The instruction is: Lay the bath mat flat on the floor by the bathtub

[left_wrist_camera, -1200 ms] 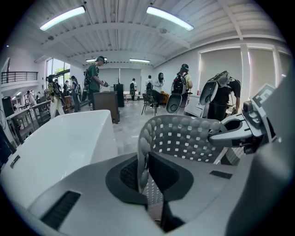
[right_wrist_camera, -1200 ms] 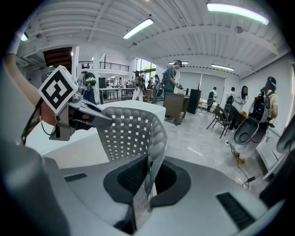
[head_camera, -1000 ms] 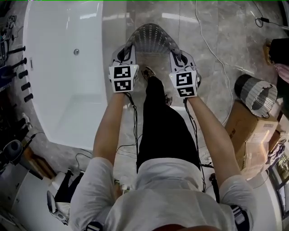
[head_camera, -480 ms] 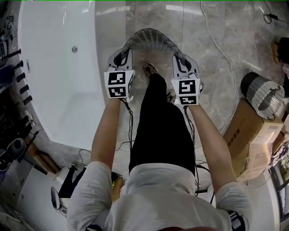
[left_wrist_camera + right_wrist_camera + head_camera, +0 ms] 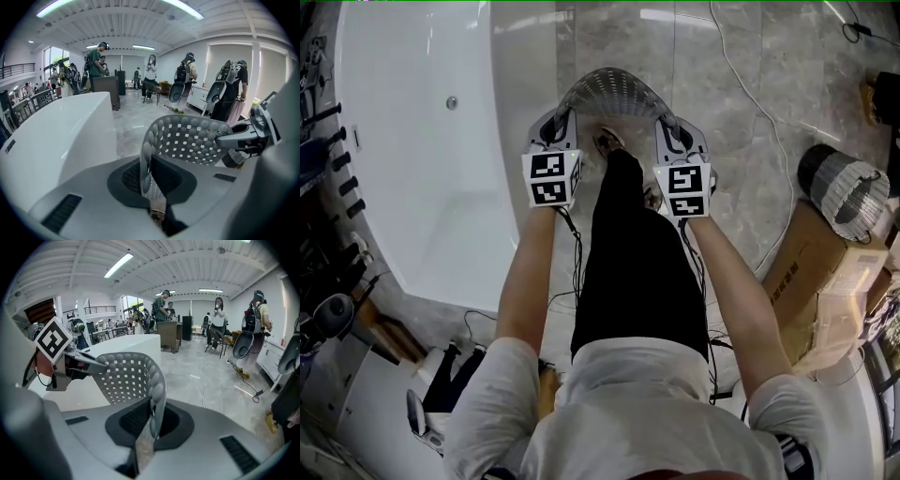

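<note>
A person stands on a grey marble floor [image 5: 731, 141] with a white bathtub [image 5: 422, 159] to the left. Each hand holds a gripper. The left gripper [image 5: 562, 117] and the right gripper [image 5: 667, 122] each pinch one end of a grey perforated bath mat [image 5: 614, 86], with the jaws closed narrow on its edge. The mat arches up between them and appears to be off the floor. It sits just beyond the person's forward foot [image 5: 607, 145], near the tub's right wall. Holding the two ends apart likely keeps the soft mat spread, so it can go down flat without folding.

The head view shows where the mat sits against tub and floor, but not the pinch itself. The left gripper view shows the mat's edge clamped between that gripper's dark pads, curving away to the right gripper. The right gripper view mirrors this and shows the left gripper's marker cube [image 5: 52, 342] at far left. Both gripper views also show other people [image 5: 187, 75] across the room, which the head view misses.
</note>
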`<control>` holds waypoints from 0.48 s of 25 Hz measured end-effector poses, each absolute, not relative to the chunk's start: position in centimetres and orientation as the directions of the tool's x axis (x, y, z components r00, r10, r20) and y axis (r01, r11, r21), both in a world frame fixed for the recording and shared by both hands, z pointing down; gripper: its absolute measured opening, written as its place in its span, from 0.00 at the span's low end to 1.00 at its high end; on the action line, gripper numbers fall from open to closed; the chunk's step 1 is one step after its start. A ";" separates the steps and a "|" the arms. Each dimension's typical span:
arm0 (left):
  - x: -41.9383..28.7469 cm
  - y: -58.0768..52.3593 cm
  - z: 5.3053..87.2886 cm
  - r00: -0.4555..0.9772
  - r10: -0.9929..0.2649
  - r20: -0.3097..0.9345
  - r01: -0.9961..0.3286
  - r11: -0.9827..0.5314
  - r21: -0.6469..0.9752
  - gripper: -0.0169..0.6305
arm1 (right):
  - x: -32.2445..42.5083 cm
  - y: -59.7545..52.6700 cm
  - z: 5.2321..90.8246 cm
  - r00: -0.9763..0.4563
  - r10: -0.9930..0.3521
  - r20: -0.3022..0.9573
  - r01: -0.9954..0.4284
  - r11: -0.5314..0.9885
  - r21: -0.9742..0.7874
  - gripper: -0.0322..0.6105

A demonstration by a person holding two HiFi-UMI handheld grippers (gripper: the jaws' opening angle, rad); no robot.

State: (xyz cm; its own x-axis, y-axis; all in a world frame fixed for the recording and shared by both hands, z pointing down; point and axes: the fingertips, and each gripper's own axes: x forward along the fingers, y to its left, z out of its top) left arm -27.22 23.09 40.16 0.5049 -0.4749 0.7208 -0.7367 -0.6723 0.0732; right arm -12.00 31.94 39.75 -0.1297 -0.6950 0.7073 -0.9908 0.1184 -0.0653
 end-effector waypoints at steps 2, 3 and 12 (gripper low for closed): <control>-27.4 22.8 41.4 0.492 -0.469 0.733 -0.747 -0.660 0.080 0.07 | -11.7 31.7 41.0 -0.131 -0.674 0.727 -0.990 0.122 -0.066 0.09; -27.5 22.6 42.1 0.488 -0.464 0.739 -0.751 -0.655 0.084 0.07 | -11.6 31.6 41.6 -0.132 -0.664 0.736 -0.990 0.124 -0.066 0.09; -26.2 18.2 45.8 0.499 -0.442 0.745 -0.734 -0.672 0.093 0.07 | -10.3 27.3 45.0 -0.132 -0.641 0.756 -0.987 0.159 -0.038 0.09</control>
State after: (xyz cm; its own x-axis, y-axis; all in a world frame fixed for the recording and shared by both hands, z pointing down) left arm -26.19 18.16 45.77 0.4991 -0.4421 0.7453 -0.7344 -0.6723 0.0931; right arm -10.32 27.34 44.97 -0.1323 -0.6414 0.7557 -0.9866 0.1586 -0.0381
